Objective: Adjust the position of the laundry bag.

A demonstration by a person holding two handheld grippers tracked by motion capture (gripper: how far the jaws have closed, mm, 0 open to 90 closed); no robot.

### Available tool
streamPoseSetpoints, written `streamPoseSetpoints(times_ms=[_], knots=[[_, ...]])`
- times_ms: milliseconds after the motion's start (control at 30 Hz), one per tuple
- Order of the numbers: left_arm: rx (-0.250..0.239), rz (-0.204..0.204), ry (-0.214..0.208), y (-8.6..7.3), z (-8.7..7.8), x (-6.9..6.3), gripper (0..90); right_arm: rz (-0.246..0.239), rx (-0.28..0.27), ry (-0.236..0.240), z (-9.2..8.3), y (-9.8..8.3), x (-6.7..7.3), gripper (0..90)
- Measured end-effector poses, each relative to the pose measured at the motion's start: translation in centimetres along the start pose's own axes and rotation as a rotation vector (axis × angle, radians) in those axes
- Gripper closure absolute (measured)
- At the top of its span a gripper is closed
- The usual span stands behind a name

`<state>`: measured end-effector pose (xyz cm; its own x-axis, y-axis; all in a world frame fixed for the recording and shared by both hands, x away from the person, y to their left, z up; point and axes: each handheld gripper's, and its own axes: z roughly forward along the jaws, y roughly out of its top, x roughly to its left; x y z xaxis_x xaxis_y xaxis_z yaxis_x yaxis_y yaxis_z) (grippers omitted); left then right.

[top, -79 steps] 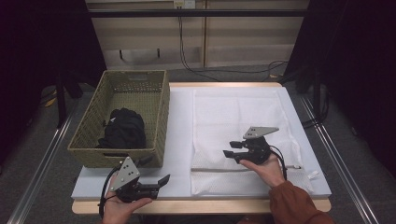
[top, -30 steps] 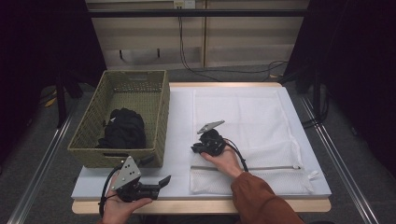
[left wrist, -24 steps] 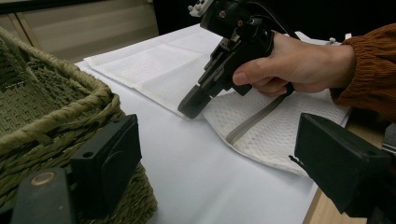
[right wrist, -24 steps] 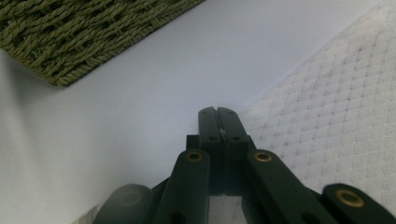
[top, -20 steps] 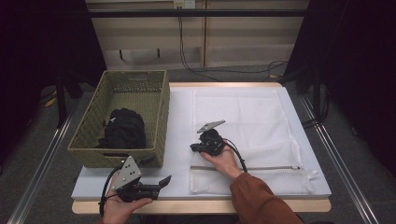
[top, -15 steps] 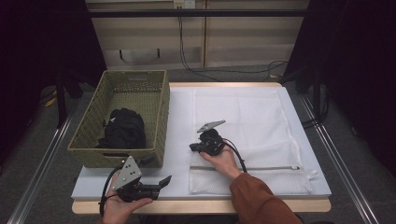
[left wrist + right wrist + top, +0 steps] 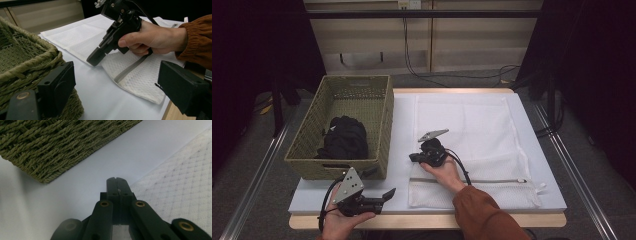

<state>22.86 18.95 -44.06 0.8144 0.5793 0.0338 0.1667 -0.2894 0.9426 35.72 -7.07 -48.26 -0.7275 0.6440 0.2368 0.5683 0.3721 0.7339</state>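
- While poised at mesh bag's left edge: right gripper clenched, gripping nothing visible; zipper just behind, running rightward.
- Left gripper released, farther off, near basket.

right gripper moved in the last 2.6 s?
Yes. The right gripper shifted left across the white mesh bag, from nearer its right side to its left edge, closer to the wicker basket.

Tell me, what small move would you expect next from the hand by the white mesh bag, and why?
Probably a short pull along the zipper. The right gripper has its jaws shut at the left end of the mesh bag, perhaps on the zipper pull, though I cannot see what it pinches. The left gripper waits open, apart from the bag.
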Motion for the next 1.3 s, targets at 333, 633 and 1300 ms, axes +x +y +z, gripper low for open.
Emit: streamPoseSetpoints(times_ms=[333, 633, 1300], knots=[[0.014, 0.003, 0.014, 0.1, -0.2, 0.0, 14.5, -0.007, -0.015, 0.026, 0.8, 0.3, 0.5, 89.8], [-0.014, -0.016, -0.004, 0.0, -0.1, 0.0, 14.5, -0.024, -0.022, 0.049, 1.7, 0.8, 0.8, 89.8], [0.002, 0.003, 0.015, 0.1, -0.4, 0.2, 14.5, -0.081, 0.013, 0.108, 4.0, 1.5, 2.4, 89.9]])
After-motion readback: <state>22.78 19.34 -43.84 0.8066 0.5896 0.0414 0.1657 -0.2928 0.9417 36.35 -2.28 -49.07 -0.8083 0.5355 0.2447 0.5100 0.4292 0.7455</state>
